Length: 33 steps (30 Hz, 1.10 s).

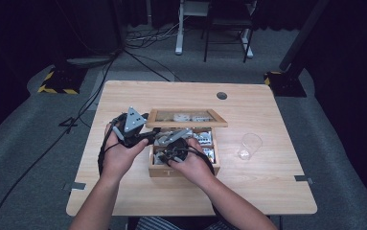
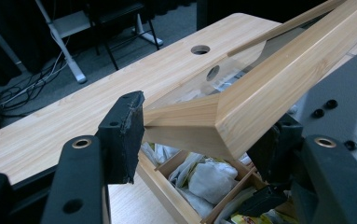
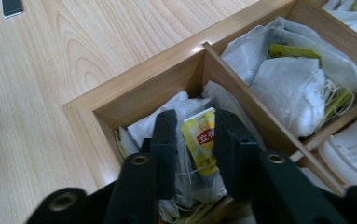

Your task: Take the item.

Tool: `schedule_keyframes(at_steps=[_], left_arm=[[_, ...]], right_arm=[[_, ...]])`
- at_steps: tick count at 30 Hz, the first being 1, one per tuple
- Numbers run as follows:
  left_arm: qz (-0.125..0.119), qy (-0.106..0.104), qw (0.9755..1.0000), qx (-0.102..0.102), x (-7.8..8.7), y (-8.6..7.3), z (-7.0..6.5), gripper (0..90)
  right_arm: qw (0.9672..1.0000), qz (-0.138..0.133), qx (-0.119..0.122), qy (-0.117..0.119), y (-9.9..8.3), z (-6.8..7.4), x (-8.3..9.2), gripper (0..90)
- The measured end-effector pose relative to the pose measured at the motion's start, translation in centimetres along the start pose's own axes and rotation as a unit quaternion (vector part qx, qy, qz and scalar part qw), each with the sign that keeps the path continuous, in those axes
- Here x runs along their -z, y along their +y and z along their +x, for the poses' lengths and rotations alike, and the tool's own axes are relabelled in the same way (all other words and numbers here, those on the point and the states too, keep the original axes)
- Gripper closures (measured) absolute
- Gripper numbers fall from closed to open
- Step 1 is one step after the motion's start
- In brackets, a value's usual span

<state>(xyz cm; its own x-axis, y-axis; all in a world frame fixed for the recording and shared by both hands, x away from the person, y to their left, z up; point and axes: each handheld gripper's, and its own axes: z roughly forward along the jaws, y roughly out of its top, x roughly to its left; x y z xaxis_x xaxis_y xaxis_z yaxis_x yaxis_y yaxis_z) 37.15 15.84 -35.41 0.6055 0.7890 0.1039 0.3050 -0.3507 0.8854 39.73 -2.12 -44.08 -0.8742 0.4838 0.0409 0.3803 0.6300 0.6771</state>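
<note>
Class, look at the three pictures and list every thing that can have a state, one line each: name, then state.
Wooden tea box: open, compartments filled with tea bags.
Box lid: raised, held up by its corner.
Left claw: shut on the lid's corner.
Right claw: down in a corner compartment, jaws either side of a yellow tea bag tag; grip unclear.
Clear plastic cup: on the table right of the box, looks empty.

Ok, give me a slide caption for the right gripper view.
Right hand-held gripper closing around a yellow-tagged tea bag in a corner compartment of the wooden tea box.
</note>
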Motion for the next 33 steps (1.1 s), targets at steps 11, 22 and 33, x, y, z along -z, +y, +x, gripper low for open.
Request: schedule_keyframes(at_steps=[11, 22, 33], left_arm=[[0.001, 0.000, 1.0000, 0.000, 0.0, 0.0, 0.0, 42.3], [0.000, 0.000, 1.0000, 0.000, 0.0, 0.0, 0.0, 42.2], [0.000, -0.001, 1.0000, 0.001, 0.0, 0.1, 0.0, 42.4]], right_arm=[[1.0000, 0.006, 0.003, 0.003, 0.0, 0.3, -0.4, 88.4], [0.9999, -0.016, 0.004, -0.002, 0.0, 0.5, 0.5, 90.0], [0.9977, -0.066, 0.007, -0.015, 0.2, 0.9, 3.0, 90.0]])
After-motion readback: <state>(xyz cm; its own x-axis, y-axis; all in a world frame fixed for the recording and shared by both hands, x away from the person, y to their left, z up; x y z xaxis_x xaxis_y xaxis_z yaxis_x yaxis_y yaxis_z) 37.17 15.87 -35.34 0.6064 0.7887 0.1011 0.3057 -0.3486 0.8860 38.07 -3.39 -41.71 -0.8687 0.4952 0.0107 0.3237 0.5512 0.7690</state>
